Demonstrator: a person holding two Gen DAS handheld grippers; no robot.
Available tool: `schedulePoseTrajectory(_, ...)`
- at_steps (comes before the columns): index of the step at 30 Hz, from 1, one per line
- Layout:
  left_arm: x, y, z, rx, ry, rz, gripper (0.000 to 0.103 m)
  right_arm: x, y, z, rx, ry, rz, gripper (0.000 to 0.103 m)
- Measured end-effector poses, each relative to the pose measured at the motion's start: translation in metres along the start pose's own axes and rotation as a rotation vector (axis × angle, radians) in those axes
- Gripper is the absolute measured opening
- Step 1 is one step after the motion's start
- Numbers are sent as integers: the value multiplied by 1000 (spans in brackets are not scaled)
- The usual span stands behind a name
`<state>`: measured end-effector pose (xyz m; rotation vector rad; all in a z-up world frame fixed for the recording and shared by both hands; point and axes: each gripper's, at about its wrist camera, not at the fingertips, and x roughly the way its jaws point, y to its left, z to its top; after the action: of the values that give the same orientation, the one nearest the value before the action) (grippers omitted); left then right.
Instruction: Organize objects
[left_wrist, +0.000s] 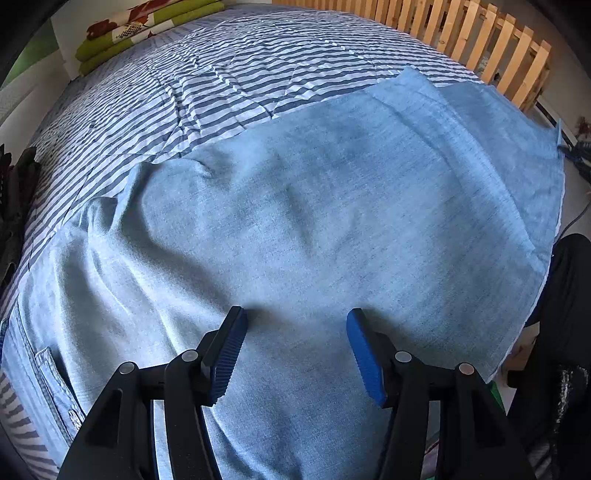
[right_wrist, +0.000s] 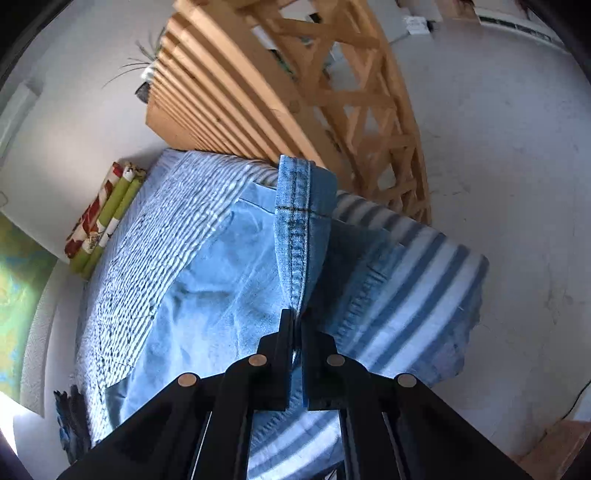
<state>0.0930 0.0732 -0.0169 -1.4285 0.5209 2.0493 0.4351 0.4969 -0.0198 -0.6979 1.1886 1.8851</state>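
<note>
Light blue jeans (left_wrist: 314, 221) lie spread flat over a striped bed cover (left_wrist: 184, 92). My left gripper (left_wrist: 295, 314) points down over the denim near its front edge. It is open, with flat cloth under the blue pads (left_wrist: 364, 354) and nothing pinched. A back pocket (left_wrist: 55, 387) shows at the lower left. In the right wrist view my right gripper (right_wrist: 297, 317) is shut on a stitched seam of the jeans (right_wrist: 295, 221). It holds that leg end folded up and over the rest of the jeans (right_wrist: 207, 288).
A slatted wooden frame (left_wrist: 461, 44) stands behind the bed, also in the right wrist view (right_wrist: 258, 92). Folded green and red bedding (left_wrist: 129, 33) lies by the wall. Dark things (left_wrist: 14, 192) sit at the bed's left edge. A person's dark clothing (left_wrist: 565, 314) is at the right.
</note>
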Motion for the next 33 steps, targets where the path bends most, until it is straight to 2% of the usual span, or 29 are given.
schedulePoseTrajectory(3,0,-1,1,0,2,2,61,26,-9,-3,-21,108,-71,5)
schedulePoseTrajectory(6,-3,-2,0,15,14,8,61,7,-5,-3,-30,28,-154,14)
schedulePoseTrajectory(7,-5,-2,0,20,17,9,61,-6,3,-1,-70,-17,-219,14)
schedulePoseTrajectory(8,-8,-3,0,29,17,12,60,-17,13,0,-110,-54,-244,14)
schedulePoseTrajectory(11,-25,-7,6,68,-24,41,61,-43,48,5,-232,-118,-192,14)
schedulePoseTrajectory(14,-45,-4,21,104,-84,85,61,-54,106,3,-426,-97,-35,15)
schedulePoseTrajectory(16,-54,5,34,109,-117,120,62,-48,151,-4,-574,-30,74,19)
schedulePoseTrajectory(17,-58,18,43,89,-133,138,67,-38,181,-12,-678,29,154,24)
schedulePoseTrajectory(20,-58,62,59,9,-134,148,76,-3,238,-33,-891,141,268,39)
schedulePoseTrajectory(24,-31,121,74,-129,-40,102,77,56,297,-52,-1128,290,279,39)
schedulePoseTrajectory(25,-21,133,76,-158,-6,62,77,71,309,-54,-1168,322,275,39)
schedulePoseTrajectory(27,-6,145,85,-175,31,-14,77,95,321,-60,-1242,391,273,39)
schedulePoseTrajectory(31,18,148,95,-163,71,-91,81,135,330,-76,-1400,544,238,40)
schedulePoseTrajectory(32,23,144,94,-147,81,-91,75,138,328,-80,-1425,579,234,41)
schedulePoseTrajectory(33,28,138,93,-116,92,-85,66,145,327,-82,-1446,620,233,41)
